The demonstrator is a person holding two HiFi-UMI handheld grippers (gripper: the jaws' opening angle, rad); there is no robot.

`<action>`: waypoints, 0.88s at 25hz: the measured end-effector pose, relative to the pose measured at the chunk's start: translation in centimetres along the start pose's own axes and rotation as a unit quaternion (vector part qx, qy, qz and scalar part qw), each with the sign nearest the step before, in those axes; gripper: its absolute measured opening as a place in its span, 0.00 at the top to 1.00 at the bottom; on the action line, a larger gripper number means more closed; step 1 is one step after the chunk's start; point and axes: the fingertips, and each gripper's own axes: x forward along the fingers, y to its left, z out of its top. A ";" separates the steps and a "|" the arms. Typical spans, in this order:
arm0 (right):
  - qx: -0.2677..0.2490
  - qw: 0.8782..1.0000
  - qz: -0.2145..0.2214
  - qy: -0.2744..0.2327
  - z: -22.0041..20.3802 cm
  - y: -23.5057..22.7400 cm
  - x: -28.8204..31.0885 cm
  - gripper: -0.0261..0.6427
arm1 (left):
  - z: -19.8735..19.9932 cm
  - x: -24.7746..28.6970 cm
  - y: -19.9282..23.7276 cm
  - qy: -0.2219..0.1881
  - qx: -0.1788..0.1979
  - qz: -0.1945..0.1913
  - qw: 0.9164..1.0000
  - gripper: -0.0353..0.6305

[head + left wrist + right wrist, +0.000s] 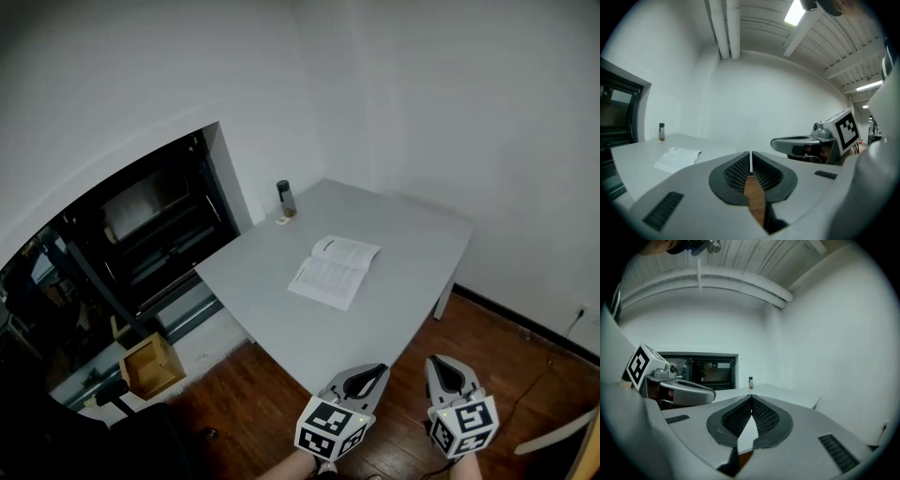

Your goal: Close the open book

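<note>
An open book (335, 270) with white pages lies flat near the middle of the grey table (417, 253); the left gripper view shows the book (677, 159) at the left, on the tabletop. My left gripper (367, 379) and right gripper (444, 370) hang side by side over the wooden floor, short of the table's near corner and well apart from the book. Both point roughly level toward the table. The left gripper (750, 156) has its jaws shut with nothing between them. The right gripper (751, 398) is shut and empty too.
A small dark bottle (286, 199) stands at the table's far left edge, with a small white item beside it. A dark shelving unit (155, 234) fills the opening at the left. A wooden box (150, 366) sits on the floor below it. White walls close the far side.
</note>
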 end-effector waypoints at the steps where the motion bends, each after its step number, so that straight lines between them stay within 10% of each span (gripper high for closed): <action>1: 0.004 1.000 -0.014 0.000 -0.2 -1.5 -0.6 0.96 | 0.2 1.3 -0.8 0.002 0.005 -0.013 1.000 0.92; 22: 0.003 0.987 -0.153 0.044 -0.7 -25.5 6.1 0.96 | 3.0 28.2 -0.1 0.025 -0.019 -0.140 0.990 0.92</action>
